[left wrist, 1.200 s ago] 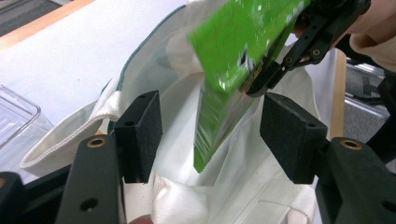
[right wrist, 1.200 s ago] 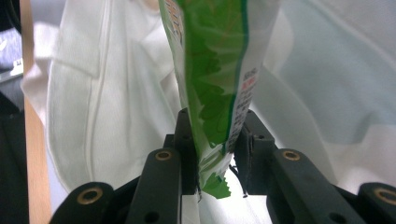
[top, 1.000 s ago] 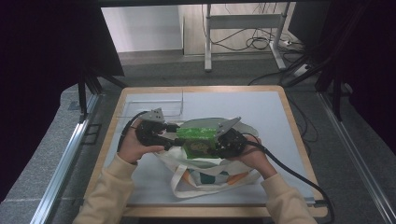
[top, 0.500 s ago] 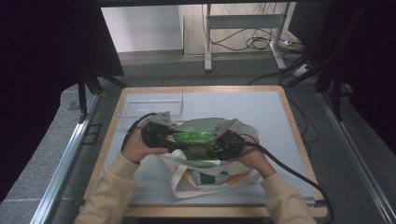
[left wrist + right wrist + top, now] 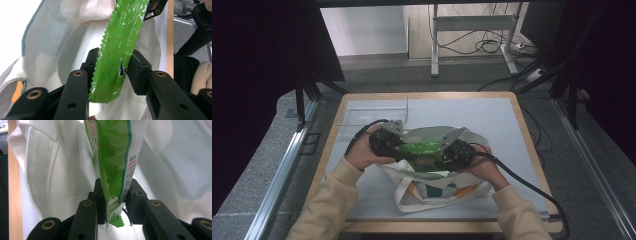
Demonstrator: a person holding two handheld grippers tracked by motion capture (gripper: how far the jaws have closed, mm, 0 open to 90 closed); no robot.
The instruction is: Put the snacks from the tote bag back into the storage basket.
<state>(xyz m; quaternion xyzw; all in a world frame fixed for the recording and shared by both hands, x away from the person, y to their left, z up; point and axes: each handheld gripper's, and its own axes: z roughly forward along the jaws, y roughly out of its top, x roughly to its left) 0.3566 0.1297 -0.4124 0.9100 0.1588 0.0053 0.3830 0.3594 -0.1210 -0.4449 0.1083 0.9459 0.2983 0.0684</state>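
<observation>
A green snack packet (image 5: 422,149) hangs level over the open mouth of a white tote bag (image 5: 437,192) that lies on the table. My left gripper (image 5: 404,149) has just been closing on the packet's left end. In the left gripper view its pads (image 5: 136,66) touch both edges of the serrated green seal (image 5: 117,50), with the bag's white inside (image 5: 62,50) behind. My right gripper (image 5: 441,157) is shut on the other end. In the right gripper view the green packet (image 5: 112,157) is pinched between my right gripper's (image 5: 115,185) jaws, above the white tote cloth (image 5: 50,170).
The bag lies on a white mat (image 5: 492,120) framed by a wooden table edge (image 5: 529,145). A clear flat tray (image 5: 372,115) sits at the back left. Black cables (image 5: 522,185) trail off to the right. A metal rail (image 5: 282,170) runs along the left side.
My left gripper has slid right onto the packet's left end and its jaws have narrowed around it. The right gripper has kept its hold in place.
</observation>
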